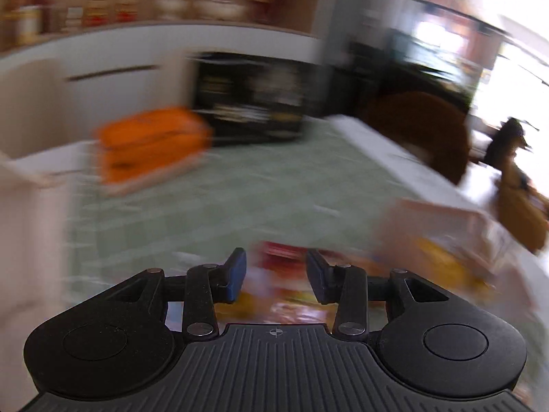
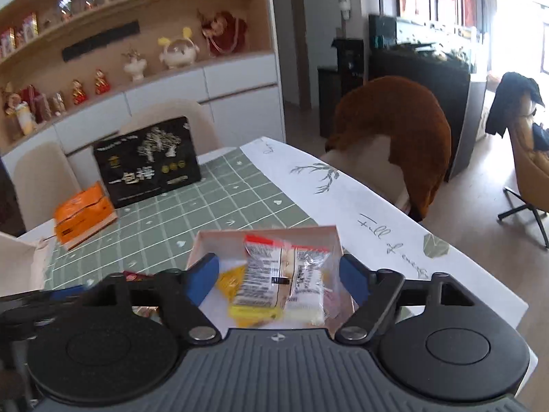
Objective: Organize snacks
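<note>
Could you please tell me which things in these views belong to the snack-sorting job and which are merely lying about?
Part of the job:
- pink box
- snack packets inside it
- right tool, open above the box
- left tool, open, its view blurred

Lying about:
- black gift box
- orange pack
- brown-draped chair
- shelf ornaments

Snack packets [image 2: 278,285] in box [image 2: 267,233], carton [image 2: 84,213] far left

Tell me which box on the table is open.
The pale box right before the right gripper: topless, snack packets showing inside. The orange box and black box farther back are closed.
</note>
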Demonstrator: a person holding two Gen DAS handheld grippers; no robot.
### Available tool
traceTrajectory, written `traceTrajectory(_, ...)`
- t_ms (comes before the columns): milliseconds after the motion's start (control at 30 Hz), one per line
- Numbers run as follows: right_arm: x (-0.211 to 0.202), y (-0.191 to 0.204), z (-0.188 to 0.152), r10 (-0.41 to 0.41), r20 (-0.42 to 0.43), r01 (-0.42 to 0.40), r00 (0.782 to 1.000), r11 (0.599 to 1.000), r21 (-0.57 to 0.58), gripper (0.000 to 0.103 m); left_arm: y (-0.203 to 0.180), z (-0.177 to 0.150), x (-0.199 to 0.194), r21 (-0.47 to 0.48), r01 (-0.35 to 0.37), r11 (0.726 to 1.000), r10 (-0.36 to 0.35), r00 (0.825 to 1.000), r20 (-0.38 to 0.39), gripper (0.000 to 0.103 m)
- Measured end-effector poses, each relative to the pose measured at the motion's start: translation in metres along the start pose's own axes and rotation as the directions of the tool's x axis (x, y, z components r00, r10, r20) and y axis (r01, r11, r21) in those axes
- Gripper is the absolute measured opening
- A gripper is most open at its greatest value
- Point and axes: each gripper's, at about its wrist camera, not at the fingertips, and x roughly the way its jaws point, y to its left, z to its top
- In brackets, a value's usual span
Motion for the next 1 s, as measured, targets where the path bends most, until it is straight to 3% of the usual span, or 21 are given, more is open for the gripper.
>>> traceTrajectory(133, 0.004, 0.002, -0.025, 0.063, -0.045, -0.062, 0.997, 0.998, 0.012, 0.079, 0.062, 0.006, 0.03, -0.142, -0.171, 0.975, 0.159, 0.983, -0.089, 0.044)
traceTrajectory(233, 0.01, 0.005, -0.059, 0.066, -0.117, -0.066, 0.991, 0.998, 0.004, 0.079, 0.084, -0.003, 0.049, -0.215, -0.174, 0.961, 0.141, 0.977, -0.162, 0.044)
traceTrajectory(367, 0.01, 0.004, -0.098, 0.065, -0.191, -0.065, 0.979, 0.998, 0.006, 0.079, 0.066, -0.014, 0.051, -0.107, -0.162, 0.981, 0.147, 0.979, -0.139, 0.049)
traceTrajectory(533, 0.007, 0.004, -0.121, 0.091, -0.23, -0.084, 0.969, 0.996, 0.04, 0.079, 0.026, -0.039, 0.033, 0.035, -0.052, 0.998, 0.056, 0.991, -0.124, 0.051)
traceTrajectory(733, 0.007, 0.029, -0.133, 0.134, -0.255, -0.139, 0.958, 0.99, -0.004, 0.079, -0.011, -0.082, -0.007, 0.144, 0.069, 0.987, -0.05, 0.99, -0.133, 0.051)
traceTrajectory(900, 0.016, 0.055, -0.133, 0.168, -0.267, -0.178, 0.949, 0.984, -0.01, 0.079, -0.029, -0.111, -0.036, 0.111, 0.183, 0.977, -0.159, 0.968, -0.192, 0.051)
traceTrajectory(1000, 0.018, 0.077, -0.13, 0.203, -0.272, -0.222, 0.941, 0.974, -0.039, 0.079, -0.029, -0.123, -0.047, 0.011, 0.259, 0.966, -0.248, 0.936, -0.249, 0.046)
